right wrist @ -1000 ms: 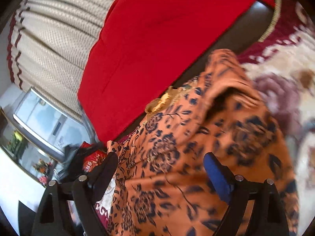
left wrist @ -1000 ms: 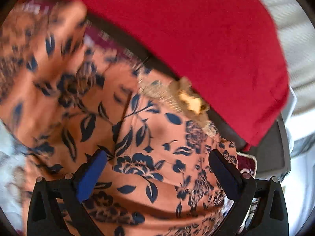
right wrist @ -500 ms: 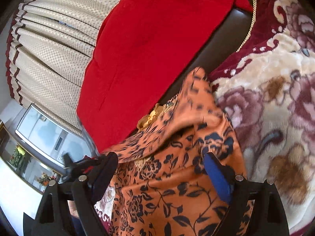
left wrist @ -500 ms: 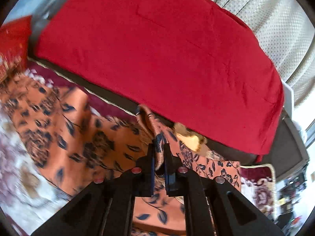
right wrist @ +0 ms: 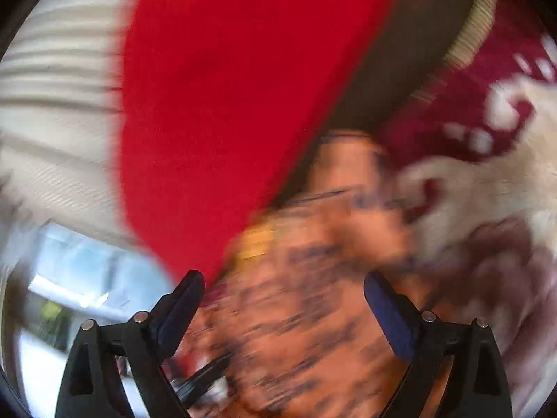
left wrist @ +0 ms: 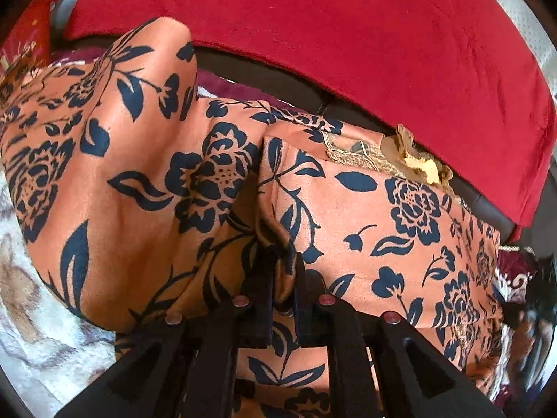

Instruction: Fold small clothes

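Note:
An orange garment with dark blue flowers (left wrist: pixel 348 209) lies on a floral blanket, with a gold lace collar (left wrist: pixel 414 160) at its far right edge. My left gripper (left wrist: pixel 282 271) is shut on a pinched fold of the garment and holds it raised, so cloth drapes to both sides. In the right wrist view the garment (right wrist: pixel 313 313) is blurred by motion. My right gripper (right wrist: pixel 282 299) is open and empty above it.
A red cloth (left wrist: pixel 348 35) covers a dark sofa behind the garment. The cream and maroon floral blanket (right wrist: pixel 504 191) spreads to the right. Pleated cream curtains (right wrist: pixel 52 87) and a window (right wrist: pixel 87 271) are at the left.
My left gripper closed on a fold of the garment and pulled it up and nearer. My right gripper stayed open and is now moving fast, blurring its view.

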`<state>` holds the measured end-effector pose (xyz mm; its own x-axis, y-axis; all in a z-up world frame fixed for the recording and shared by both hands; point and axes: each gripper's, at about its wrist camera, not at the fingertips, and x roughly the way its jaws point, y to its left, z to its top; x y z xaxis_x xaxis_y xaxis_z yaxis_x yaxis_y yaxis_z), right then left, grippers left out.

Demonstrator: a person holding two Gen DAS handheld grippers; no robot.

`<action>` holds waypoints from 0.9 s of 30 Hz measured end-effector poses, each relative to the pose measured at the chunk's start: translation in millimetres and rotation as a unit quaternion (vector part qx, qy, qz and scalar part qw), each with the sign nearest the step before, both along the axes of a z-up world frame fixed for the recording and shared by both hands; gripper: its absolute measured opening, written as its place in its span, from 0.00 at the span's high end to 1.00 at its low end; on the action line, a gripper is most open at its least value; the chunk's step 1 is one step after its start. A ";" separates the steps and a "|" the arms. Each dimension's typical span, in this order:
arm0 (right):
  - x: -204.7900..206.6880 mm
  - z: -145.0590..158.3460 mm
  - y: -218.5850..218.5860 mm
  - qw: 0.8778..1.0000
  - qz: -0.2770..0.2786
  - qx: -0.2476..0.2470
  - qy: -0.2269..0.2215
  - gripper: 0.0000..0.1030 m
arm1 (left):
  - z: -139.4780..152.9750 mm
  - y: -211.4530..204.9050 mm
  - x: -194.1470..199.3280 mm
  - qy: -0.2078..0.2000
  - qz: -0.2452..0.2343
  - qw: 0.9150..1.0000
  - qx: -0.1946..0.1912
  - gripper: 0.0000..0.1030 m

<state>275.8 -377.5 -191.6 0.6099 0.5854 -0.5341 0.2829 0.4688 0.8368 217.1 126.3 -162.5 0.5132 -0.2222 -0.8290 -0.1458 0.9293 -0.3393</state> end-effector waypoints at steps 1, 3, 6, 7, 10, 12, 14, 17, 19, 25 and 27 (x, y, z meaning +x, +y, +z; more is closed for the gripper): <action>3.1 -8.5 -4.7 1.000 -0.013 0.020 0.009 0.10 | -0.1 -0.7 4.5 -0.002 -0.002 1.000 0.000 0.90; 3.2 9.0 -3.6 0.999 -0.018 0.028 -0.018 0.08 | 0.4 2.1 6.3 -0.005 -0.005 1.000 0.000 0.90; 13.8 36.6 10.3 0.998 0.016 -0.004 -0.059 0.08 | 0.1 3.2 1.3 -0.015 -0.004 1.000 0.004 0.90; 22.4 38.9 12.5 0.998 0.019 -0.023 -0.062 0.07 | 1.2 2.7 -0.2 -0.015 -0.006 1.000 0.006 0.89; 51.4 7.1 9.0 0.996 0.005 -0.089 0.028 0.05 | 16.4 10.0 -8.8 -0.007 -0.014 1.000 -0.015 0.75; 47.3 5.1 9.1 0.995 -0.010 -0.094 0.024 0.05 | 35.9 27.3 -21.3 -0.037 -0.015 0.998 -0.055 0.52; 28.2 26.9 20.1 0.991 -0.009 -0.132 -0.023 0.05 | 63.8 68.2 -43.9 -0.099 0.008 0.989 -0.110 0.19; -23.5 55.3 42.8 0.980 0.001 -0.172 -0.100 0.05 | 81.8 137.7 -64.0 -0.161 0.085 0.972 -0.152 0.16; -58.1 60.5 62.2 0.975 0.020 -0.186 -0.120 0.05 | 73.5 192.6 -64.1 -0.161 0.145 0.957 -0.194 0.16; -130.3 42.1 97.6 0.975 0.053 -0.185 -0.107 0.05 | 16.7 305.4 -41.9 -0.098 0.271 0.919 -0.269 0.17; -143.7 41.9 94.9 0.975 0.052 -0.192 -0.101 0.05 | 11.2 312.7 -32.7 -0.097 0.272 0.920 -0.263 0.17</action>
